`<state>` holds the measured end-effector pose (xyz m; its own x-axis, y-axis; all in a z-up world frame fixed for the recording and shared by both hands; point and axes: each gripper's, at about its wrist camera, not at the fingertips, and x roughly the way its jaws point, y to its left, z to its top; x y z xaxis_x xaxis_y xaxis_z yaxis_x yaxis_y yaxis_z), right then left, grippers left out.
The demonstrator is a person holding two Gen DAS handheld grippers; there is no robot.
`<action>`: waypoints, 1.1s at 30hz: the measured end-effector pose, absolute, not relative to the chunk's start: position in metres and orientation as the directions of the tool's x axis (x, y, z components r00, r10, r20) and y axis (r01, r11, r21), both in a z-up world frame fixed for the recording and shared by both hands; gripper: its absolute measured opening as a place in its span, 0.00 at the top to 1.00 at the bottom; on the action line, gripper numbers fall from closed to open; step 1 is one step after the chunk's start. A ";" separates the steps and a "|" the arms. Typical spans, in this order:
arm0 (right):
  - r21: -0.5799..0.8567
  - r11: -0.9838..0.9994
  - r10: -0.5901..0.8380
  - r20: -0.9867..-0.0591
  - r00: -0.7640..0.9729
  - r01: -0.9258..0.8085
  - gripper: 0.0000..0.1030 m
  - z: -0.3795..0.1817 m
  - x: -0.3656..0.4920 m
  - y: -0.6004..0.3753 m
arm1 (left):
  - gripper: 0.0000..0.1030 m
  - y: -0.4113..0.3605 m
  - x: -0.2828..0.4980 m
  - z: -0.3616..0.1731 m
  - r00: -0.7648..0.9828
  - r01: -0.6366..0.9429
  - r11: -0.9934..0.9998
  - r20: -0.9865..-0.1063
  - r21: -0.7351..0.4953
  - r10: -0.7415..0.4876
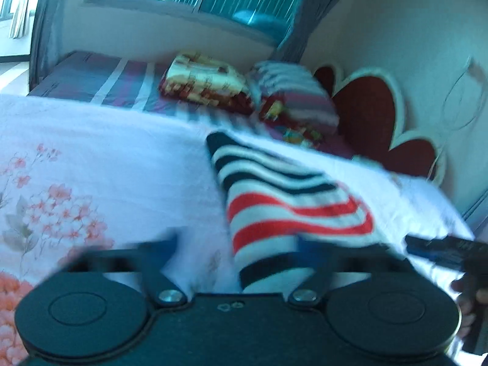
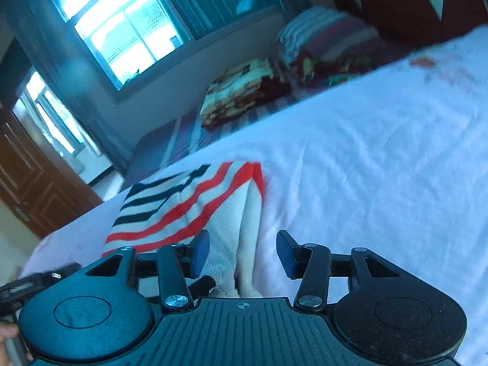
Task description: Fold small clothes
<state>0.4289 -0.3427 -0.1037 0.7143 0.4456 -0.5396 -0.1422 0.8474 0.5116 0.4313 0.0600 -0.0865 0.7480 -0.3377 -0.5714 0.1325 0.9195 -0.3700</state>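
**Striped garment half-folded, both jaws open around it**

The striped garment (image 1: 286, 210) lies on the white floral sheet (image 1: 91, 158) that covers the bed, roughly in the middle of it, folded into a narrow bundle with its cream inner side showing towards my right gripper (image 2: 242, 253).

My left gripper (image 1: 236, 244) hovers at the near end of the bundle with its jaws spread wide. The cloth runs up between them, though motion blur hides whether either pad touches it. My right gripper's jaws are also open, set either side of the cream fold and gripping nothing. The tip of the right gripper shows at the edge of the left view, so the two tools are close together.

Risks as I judge them:
- Closing on the top layer alone would peel the fold open when I lift.
- The knit looks soft and thick, so a shallow pinch could slip out mid-fold.
- The sheet is wrinkled and loose; a low grasp might catch it together with the garment and drag both.
- With the grippers this near, a crossing move could knock them together.
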 end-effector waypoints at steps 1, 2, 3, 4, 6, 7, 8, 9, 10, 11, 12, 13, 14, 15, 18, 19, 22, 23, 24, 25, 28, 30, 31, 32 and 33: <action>0.517 0.845 0.447 -0.547 0.708 -0.133 0.36 -0.105 0.430 -0.343 | 0.13 0.058 0.435 -0.086 0.738 0.149 0.918 -0.576 -0.368 -0.351; 0.535 0.832 0.468 -0.537 0.701 -0.146 0.36 -0.107 0.431 -0.345 | 0.13 0.055 0.439 -0.087 0.722 0.160 0.917 -0.591 -0.364 -0.361; 0.558 0.817 0.490 -0.539 0.685 -0.146 0.35 -0.110 0.435 -0.346 | 0.13 0.052 0.443 -0.090 0.702 0.172 0.914 -0.605 -0.368 -0.376; 0.580 0.803 0.507 -0.542 0.670 -0.139 0.35 -0.113 0.439 -0.347 | 0.14 0.050 0.447 -0.093 0.680 0.184 0.907 -0.618 -0.379 -0.396; 0.641 0.754 0.568 -0.527 0.632 -0.143 0.35 -0.121 0.444 -0.352 | 0.14 0.047 0.453 -0.102 0.620 0.199 0.883 -0.644 -0.424 -0.449; 0.657 0.740 0.585 -0.525 0.618 -0.143 0.35 -0.123 0.447 -0.352 | 0.14 0.047 0.456 -0.107 0.598 0.198 0.871 -0.648 -0.450 -0.471; 0.662 0.735 0.599 -0.532 0.598 -0.148 0.35 -0.127 0.449 -0.352 | 0.14 0.047 0.458 -0.111 0.586 0.196 0.860 -0.647 -0.471 -0.488; 0.662 0.734 0.611 -0.546 0.574 -0.151 0.35 -0.131 0.452 -0.351 | 0.13 0.048 0.459 -0.116 0.574 0.195 0.848 -0.644 -0.492 -0.506; 0.666 0.731 0.620 -0.553 0.557 -0.152 0.34 -0.135 0.454 -0.351 | 0.13 0.050 0.460 -0.119 0.565 0.187 0.839 -0.642 -0.512 -0.518; 0.672 0.723 0.631 -0.546 0.551 -0.162 0.34 -0.137 0.454 -0.351 | 0.13 0.052 0.462 -0.123 0.557 0.179 0.827 -0.638 -0.532 -0.531; 0.682 0.712 0.644 -0.537 0.545 -0.169 0.33 -0.138 0.455 -0.353 | 0.13 0.054 0.462 -0.126 0.553 0.174 0.817 -0.632 -0.550 -0.543; 0.694 0.700 0.656 -0.531 0.536 -0.169 0.33 -0.139 0.456 -0.356 | 0.14 0.055 0.463 -0.128 0.546 0.174 0.808 -0.628 -0.563 -0.554; 0.706 0.688 0.668 -0.527 0.525 -0.166 0.33 -0.140 0.457 -0.358 | 0.15 0.056 0.465 -0.130 0.540 0.173 0.804 -0.628 -0.568 -0.560; 0.717 0.676 0.684 -0.523 0.509 -0.171 0.33 -0.140 0.457 -0.359 | 0.15 0.057 0.466 -0.131 0.537 0.172 0.800 -0.626 -0.575 -0.566; 0.719 0.663 0.716 -0.527 0.457 -0.210 0.33 -0.138 0.458 -0.355 | 0.17 0.050 0.472 -0.130 0.526 0.190 0.806 -0.635 -0.561 -0.566; 0.720 0.658 0.725 -0.528 0.442 -0.219 0.33 -0.137 0.460 -0.353 | 0.20 0.046 0.475 -0.130 0.525 0.195 0.808 -0.637 -0.556 -0.565; 0.706 0.661 0.736 -0.542 0.406 -0.257 0.33 -0.133 0.465 -0.337 | 0.24 0.034 0.480 -0.128 0.523 0.209 0.826 -0.653 -0.524 -0.547; 0.677 0.681 0.723 -0.560 0.405 -0.280 0.33 -0.131 0.464 -0.329 | 0.24 0.032 0.481 -0.127 0.526 0.208 0.832 -0.658 -0.515 -0.539; 0.634 0.709 0.701 -0.584 0.409 -0.310 0.34 -0.127 0.464 -0.320 | 0.25 0.030 0.482 -0.127 0.529 0.208 0.837 -0.662 -0.507 -0.532; 0.600 0.730 0.681 -0.604 0.413 -0.326 0.35 -0.124 0.463 -0.314 | 0.25 0.029 0.482 -0.127 0.530 0.208 0.840 -0.664 -0.502 -0.527; 0.534 0.767 0.641 -0.637 0.428 -0.356 0.43 -0.120 0.455 -0.306 | 0.26 0.028 0.483 -0.126 0.530 0.211 0.845 -0.668 -0.492 -0.522; 0.531 0.773 0.634 -0.637 0.439 -0.347 0.44 -0.120 0.451 -0.306 | 0.27 0.028 0.482 -0.126 0.531 0.214 0.847 -0.670 -0.487 -0.519; 0.523 0.779 0.627 -0.638 0.446 -0.346 0.45 -0.120 0.448 -0.306 | 0.29 0.026 0.482 -0.125 0.533 0.217 0.850 -0.672 -0.480 -0.515; 0.511 0.788 0.616 -0.643 0.455 -0.345 0.46 -0.119 0.445 -0.304 | 0.30 0.025 0.482 -0.124 0.534 0.218 0.853 -0.674 -0.473 -0.510; 0.492 0.798 0.603 -0.648 0.465 -0.349 0.49 -0.118 0.442 -0.300 | 0.30 0.023 0.481 -0.124 0.537 0.220 0.857 -0.676 -0.465 -0.505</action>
<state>0.4417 -0.3002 -0.1178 0.4650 0.6030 -0.6482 -0.3493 0.7977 0.4915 0.4814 0.0232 -0.1237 0.5366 -0.5047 -0.6763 0.2202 0.8574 -0.4652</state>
